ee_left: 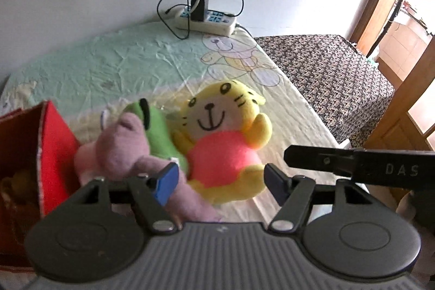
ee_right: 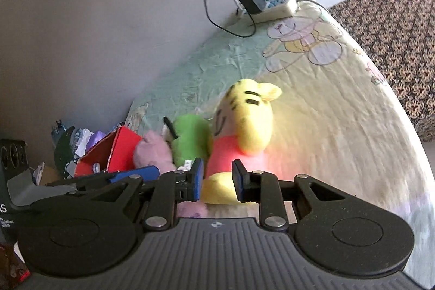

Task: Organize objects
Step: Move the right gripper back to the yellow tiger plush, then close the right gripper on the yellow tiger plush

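Plush toys lie bunched on a bed covered by a pale green cartoon sheet: a yellow tiger in a pink shirt, touching a green toy and a pink-purple one, beside a red box. The left gripper has its blue-padded fingers spread wide before the tiger, holding nothing. The right gripper shows a narrower gap, also empty, close to the tiger's feet; a power strip sits by the wall.
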Demonstrator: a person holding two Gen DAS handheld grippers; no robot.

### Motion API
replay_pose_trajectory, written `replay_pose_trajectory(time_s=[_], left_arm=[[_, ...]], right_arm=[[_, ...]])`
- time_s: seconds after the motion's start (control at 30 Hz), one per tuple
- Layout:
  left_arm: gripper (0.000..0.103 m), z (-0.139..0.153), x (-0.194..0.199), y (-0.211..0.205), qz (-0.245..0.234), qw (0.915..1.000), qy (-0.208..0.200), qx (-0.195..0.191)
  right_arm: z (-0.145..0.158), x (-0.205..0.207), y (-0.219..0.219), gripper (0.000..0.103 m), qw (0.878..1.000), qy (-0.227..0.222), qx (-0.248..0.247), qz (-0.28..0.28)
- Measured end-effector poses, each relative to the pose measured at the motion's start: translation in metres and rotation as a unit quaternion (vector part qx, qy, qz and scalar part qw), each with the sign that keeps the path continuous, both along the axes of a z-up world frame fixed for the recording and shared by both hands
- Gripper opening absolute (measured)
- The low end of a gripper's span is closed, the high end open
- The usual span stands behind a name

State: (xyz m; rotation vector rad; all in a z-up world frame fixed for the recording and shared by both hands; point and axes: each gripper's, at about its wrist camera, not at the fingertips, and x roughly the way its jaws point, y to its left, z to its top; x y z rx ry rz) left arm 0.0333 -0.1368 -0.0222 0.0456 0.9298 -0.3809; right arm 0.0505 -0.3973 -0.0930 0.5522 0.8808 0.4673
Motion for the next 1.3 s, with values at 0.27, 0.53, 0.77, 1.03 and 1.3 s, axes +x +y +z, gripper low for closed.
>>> replay_pose_trajectory(time_s=[0.27,0.53,0.77,1.03,1.3], left_arm=[[0.07,-0.015,0.013,-0.017,-0.001,0.9997,0.018,-0.014],[0.071,-0.033,0.037,-0.026,-0.028,0.9984,0.045,-0.021],[0.078,-0.053,0.059,-0.031,-0.049,0.9965,0.062,-0.024],[0.085,-0.073,0.079,-0.022,-0.045,0.9949,0.084,-0.034],[0.082,-0.08,0.087,-0.023,-0.049,0.9946,0.085,-0.034]], right_arm=[[-0.024,0.032,-0.013,0.032,0.998,0.043,0.036,-0.012],[-0.039,0.051,-0.008,0.046,0.997,0.068,0.04,-0.026],[-0.052,0.071,0.005,0.052,0.995,0.084,0.044,-0.011],[-0.065,0.087,0.02,0.052,0.995,0.091,0.041,0.002],[-0.068,0.089,0.022,0.045,0.995,0.087,0.05,0.006]])
